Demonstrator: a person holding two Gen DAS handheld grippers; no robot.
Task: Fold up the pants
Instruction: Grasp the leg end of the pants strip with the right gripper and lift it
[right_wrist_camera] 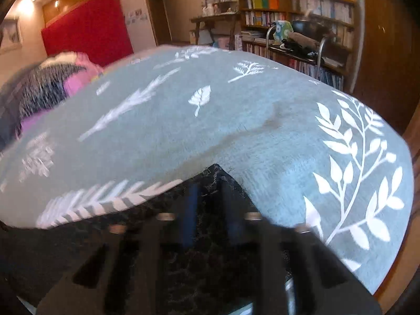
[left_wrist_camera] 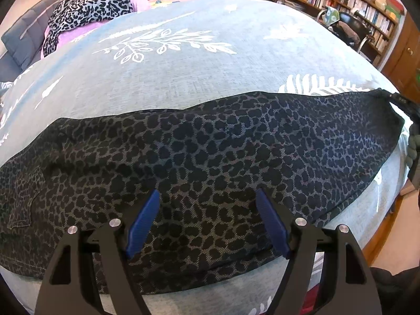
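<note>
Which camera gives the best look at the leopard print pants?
The left wrist view: the leopard print pants lie spread across the bedspread, sharp and nearly whole. The right wrist view is blurred and shows only a dark bunch at the right claw.

Matt woven pants [left_wrist_camera: 210, 152] cloth

We see the pants [left_wrist_camera: 210, 152] lying flat across the middle of the left wrist view, on the cloth-covered surface [left_wrist_camera: 197, 78], reaching from the left edge to the far right. The left gripper [left_wrist_camera: 207, 197] sits at lower centre, over the pants. A heap of clothes [left_wrist_camera: 89, 13] lies upper left, behind; bookshelves [left_wrist_camera: 349, 2] stand upper right. In the right wrist view, the right gripper [right_wrist_camera: 210, 194] sits bottom centre, with pants fabric between its fingers.
</note>
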